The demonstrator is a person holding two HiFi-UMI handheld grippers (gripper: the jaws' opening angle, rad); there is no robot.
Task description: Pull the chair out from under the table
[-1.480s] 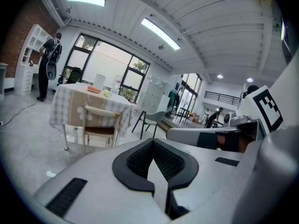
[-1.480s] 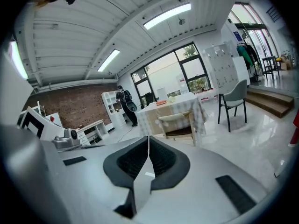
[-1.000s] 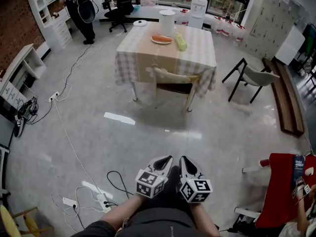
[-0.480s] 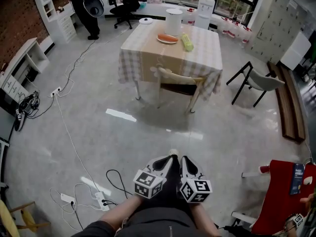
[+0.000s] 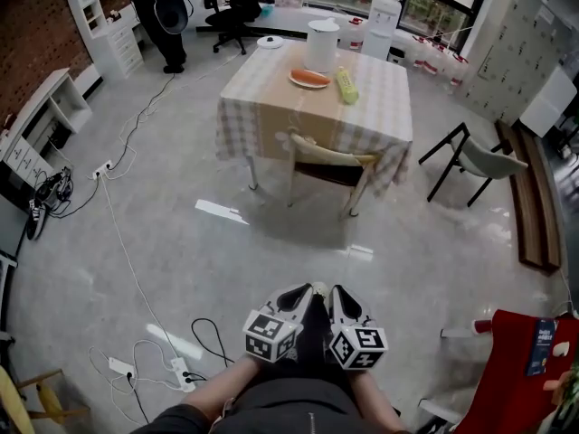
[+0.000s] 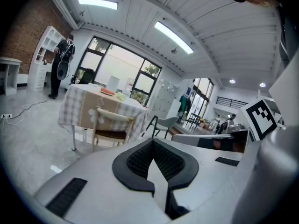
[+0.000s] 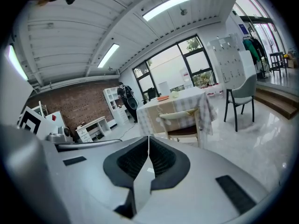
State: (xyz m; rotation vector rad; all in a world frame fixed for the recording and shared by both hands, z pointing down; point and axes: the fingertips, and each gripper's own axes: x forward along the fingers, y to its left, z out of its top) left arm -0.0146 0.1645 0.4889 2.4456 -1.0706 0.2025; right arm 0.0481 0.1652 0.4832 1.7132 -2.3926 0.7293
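Left gripper (image 5: 306,291), right gripper (image 5: 337,291): bottom centre, jaws together, nothing held. Chair (image 5: 331,155): upper centre, tucked under table (image 5: 373,107). Plate (image 5: 309,79) on tabletop, contents possibly food.

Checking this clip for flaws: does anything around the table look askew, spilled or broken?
Nothing stands out: the chair sits upright, tucked at the table; only loose cables trail across the floor.

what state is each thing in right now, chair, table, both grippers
chair: pushed in under the table, untouched
table: covered by a checked cloth
left gripper: shut, empty, well short of the chair
right gripper: shut, empty, beside the left one
white canister: upright on the table
grey chair: standing free, right of the table
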